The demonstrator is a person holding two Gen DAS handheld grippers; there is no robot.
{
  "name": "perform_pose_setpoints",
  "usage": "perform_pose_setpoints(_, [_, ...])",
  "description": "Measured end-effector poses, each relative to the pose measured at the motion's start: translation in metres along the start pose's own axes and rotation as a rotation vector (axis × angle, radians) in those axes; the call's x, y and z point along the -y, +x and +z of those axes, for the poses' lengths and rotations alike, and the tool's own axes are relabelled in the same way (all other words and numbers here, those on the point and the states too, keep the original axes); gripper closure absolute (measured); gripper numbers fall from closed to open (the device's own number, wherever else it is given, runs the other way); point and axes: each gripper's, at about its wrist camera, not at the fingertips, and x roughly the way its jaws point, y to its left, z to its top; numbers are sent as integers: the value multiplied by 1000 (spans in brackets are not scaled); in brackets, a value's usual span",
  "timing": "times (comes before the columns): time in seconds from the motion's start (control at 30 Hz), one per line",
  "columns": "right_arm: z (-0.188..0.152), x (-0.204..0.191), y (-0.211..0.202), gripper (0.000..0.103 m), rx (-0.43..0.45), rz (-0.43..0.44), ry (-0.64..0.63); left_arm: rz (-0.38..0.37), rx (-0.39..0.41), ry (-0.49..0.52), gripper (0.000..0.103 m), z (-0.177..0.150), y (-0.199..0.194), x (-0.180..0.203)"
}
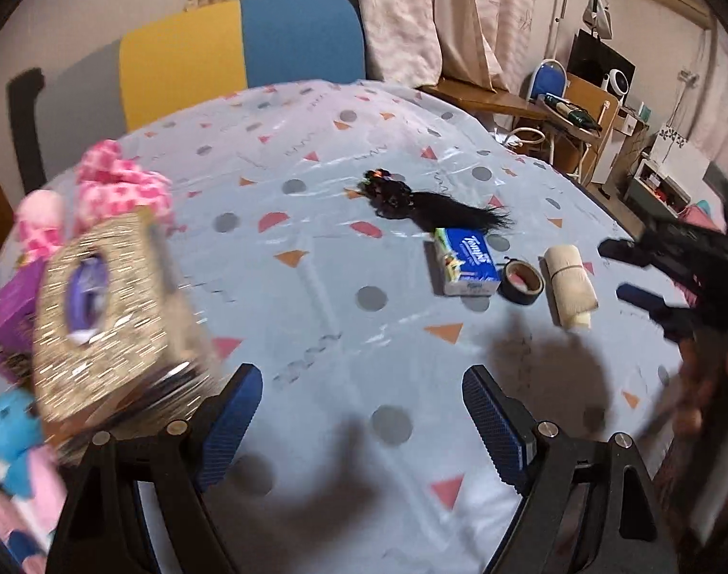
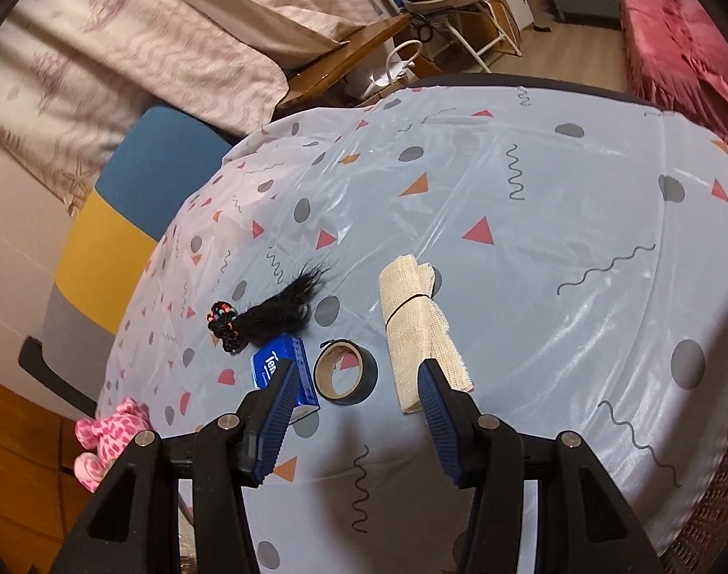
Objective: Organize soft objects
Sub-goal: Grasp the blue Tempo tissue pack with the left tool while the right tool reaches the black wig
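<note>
Both tongs empty and open, the right tongs [image 2: 359,411] hover over the tape roll [image 2: 346,371], likely reaching for the bandage roll [image 2: 419,323] at one o'clock, while the left tongs [image 1: 361,421] wait.

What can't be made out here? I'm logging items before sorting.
- Glittery box, left wrist view: motion blur smears it; contents unreadable.
- Blue plush, left wrist view: cut off by the frame edge.
- Tissue pack, right wrist view: partly behind the right gripper.
- Pink plush, right wrist view: partly behind the gripper body.
</note>
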Motion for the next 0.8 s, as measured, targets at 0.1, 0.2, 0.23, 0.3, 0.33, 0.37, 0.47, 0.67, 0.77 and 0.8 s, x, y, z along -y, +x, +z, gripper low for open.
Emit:
perform_pose_setpoints(0.1, [1,2,2,51,-15,24,19,-30,-28,-13,17,16,24,7])
perform_pose_setpoints(0.2, [1,2,3,51,-25,41,22,-62,-46,-2,17,31,47,21])
perform_pose_setpoints(0.23, [1,2,3,51,-27,46,22,-67,-46,3,17,34,52,25])
perform_pose_setpoints(0.3, [1,2,3,51,-30,58,29,-87,-51,17,17,44,66,36])
perform_pose_setpoints(0.33, [1,3,3,51,-32,64,33,-91,-55,21,17,48,72,40])
perform_pose_setpoints(0.37, [1,3,4,50,-37,69,37,-98,-59,28,18,52,78,44])
perform_pose_setpoints(0.47, [1,4,7,50,-57,81,43,-112,-73,37,19,65,100,58])
perform_pose_setpoints(0.67, [-3,1,13,50,-99,109,35,-117,-115,10,19,91,143,76])
perform_pose_setpoints(0.77, [-5,1,16,50,-122,115,41,-109,-141,-19,19,99,163,80])
perform_pose_setpoints(0.8, [-5,1,17,50,-126,115,42,-104,-150,-19,19,101,170,82])
